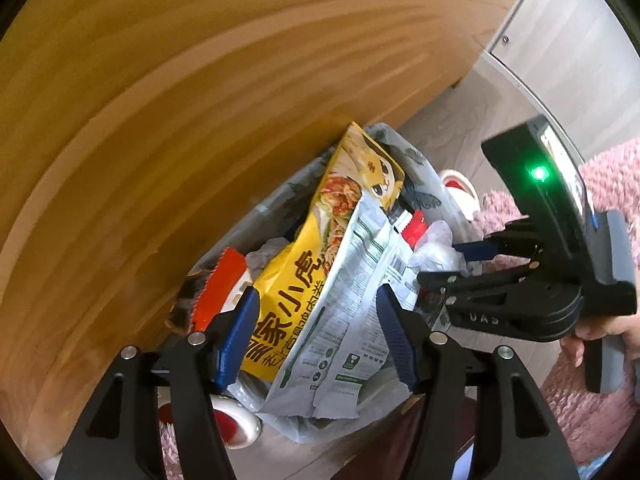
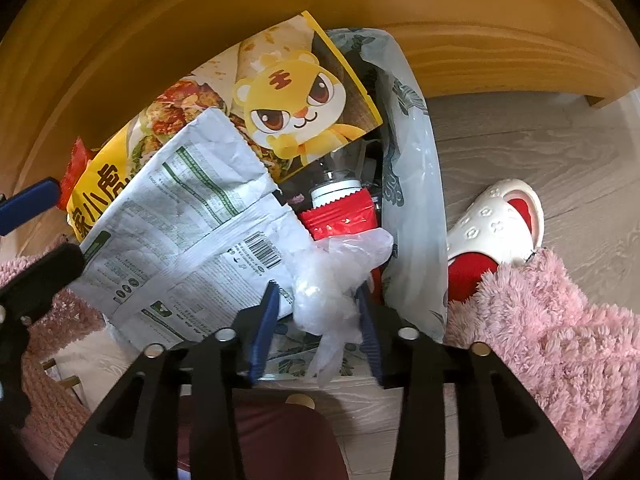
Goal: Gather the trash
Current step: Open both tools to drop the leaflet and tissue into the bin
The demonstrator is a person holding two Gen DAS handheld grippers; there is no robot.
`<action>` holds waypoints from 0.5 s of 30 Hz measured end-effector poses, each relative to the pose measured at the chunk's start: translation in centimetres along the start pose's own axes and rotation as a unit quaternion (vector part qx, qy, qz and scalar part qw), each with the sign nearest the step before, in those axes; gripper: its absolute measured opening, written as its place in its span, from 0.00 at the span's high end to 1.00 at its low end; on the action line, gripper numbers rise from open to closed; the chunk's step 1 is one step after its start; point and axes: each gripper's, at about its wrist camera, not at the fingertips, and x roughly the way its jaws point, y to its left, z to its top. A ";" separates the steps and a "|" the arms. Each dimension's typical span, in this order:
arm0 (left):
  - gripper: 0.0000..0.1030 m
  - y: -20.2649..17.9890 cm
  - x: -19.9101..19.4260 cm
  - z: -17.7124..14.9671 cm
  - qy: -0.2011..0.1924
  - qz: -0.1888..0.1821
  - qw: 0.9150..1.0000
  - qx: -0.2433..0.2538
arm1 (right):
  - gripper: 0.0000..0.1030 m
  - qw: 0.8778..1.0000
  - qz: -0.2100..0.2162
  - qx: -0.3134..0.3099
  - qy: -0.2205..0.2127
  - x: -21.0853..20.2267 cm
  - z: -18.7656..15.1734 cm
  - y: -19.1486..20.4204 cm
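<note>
Wooden furniture panel [image 1: 200,120] fills the background; grey wood-look floor [image 2: 540,152] below it. No bench in view. The bin stands on the floor against the panel.

Trash bin with patterned liner [image 2: 416,200]: already well filled, contents rising above the rim. Judged: the collecting is mostly done, the bin near capacity.

Yellow tiger snack bag [image 2: 288,104]: largest item, standing on end in the bin, leaning toward the panel. White printed wrapper [image 2: 192,240]: lies across the front of the yellow bag, its lower edge over the bin's near rim rather than inside. Red wrapper [image 2: 340,216] and a clear bottle [image 2: 340,172] sit deeper in; a second red-orange wrapper [image 1: 218,288] lies at the panel side.

Crumpled clear plastic film [image 2: 336,280]: at the near rim, between the pads of the right tongs [image 2: 316,320]. Jaws part open; the pads appear not to press the film. Judged released or nearly so.

Left tongs [image 1: 320,332]: jaws moderately wide, straddling the yellow bag and white wrapper without clamping either. Nothing held.

Left to do, by judgement: the white wrapper and film may need pushing down to settle. Whether more trash lies outside the bin cannot be told. A white-and-red slipper [image 2: 496,224] and pink fleece [image 2: 540,340] beside the bin are not trash.
</note>
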 end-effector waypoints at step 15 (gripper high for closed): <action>0.32 1.4 -1.9 -0.9 -0.017 0.002 0.999 -0.044 | 0.37 1.000 -0.006 -0.011 -0.028 -1.7 -0.4 0.7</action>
